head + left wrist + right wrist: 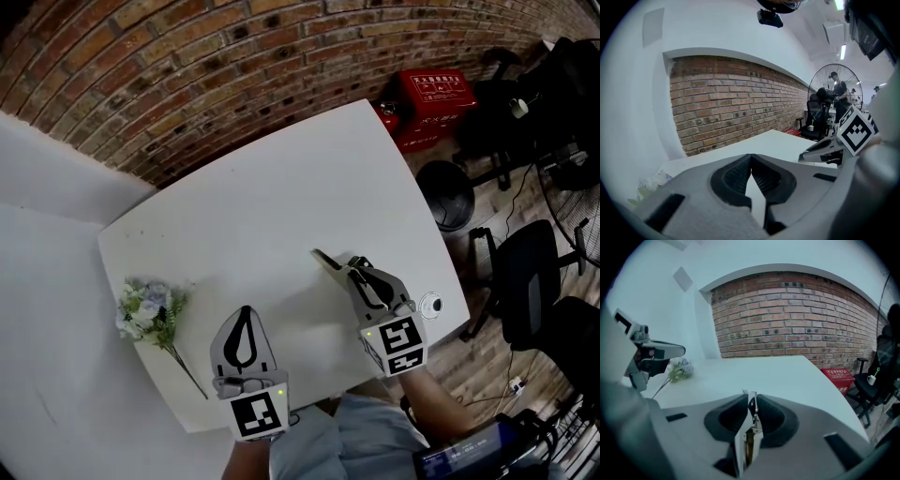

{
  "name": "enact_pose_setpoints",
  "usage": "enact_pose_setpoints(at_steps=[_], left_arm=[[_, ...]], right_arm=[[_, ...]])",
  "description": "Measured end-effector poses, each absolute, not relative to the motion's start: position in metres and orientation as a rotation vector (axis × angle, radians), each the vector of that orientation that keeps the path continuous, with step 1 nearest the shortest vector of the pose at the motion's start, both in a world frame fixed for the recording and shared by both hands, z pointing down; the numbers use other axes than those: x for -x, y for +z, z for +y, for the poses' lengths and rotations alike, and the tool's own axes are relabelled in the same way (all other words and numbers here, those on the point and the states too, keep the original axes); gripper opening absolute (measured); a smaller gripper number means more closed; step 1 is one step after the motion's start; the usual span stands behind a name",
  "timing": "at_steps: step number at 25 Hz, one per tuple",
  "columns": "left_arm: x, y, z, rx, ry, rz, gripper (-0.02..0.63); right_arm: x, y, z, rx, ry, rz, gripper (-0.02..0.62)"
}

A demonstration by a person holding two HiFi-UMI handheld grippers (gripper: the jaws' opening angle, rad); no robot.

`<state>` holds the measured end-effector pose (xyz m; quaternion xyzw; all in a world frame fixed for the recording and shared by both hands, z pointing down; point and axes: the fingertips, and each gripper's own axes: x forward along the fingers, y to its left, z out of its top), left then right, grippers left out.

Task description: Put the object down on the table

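Over white table (pixel 281 206): right gripper (pixel 354 270) pinches thin flat object (pixel 327 260) edge-on; left gripper (pixel 246 311) closed, empty; flower bunch (pixel 148 311) near left gripper.

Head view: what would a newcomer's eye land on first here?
The right gripper draws the eye first, over the middle of the white table with a thin flat object gripped upright between its jaws. A flower bunch lies at the table's left edge. The left gripper, shut and empty, hovers near the front edge.
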<state>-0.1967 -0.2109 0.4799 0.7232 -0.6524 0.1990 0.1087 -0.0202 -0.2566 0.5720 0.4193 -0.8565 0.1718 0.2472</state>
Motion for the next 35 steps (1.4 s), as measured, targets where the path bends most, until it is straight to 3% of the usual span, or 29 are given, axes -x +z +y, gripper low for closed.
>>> enact_pose_setpoints(at_steps=[35], left_arm=[[0.196,0.483,-0.216,-2.137,0.614,-1.887,0.009]], right_arm=[[0.013,0.584,-0.26,-1.148,0.548,-2.32,0.179]])
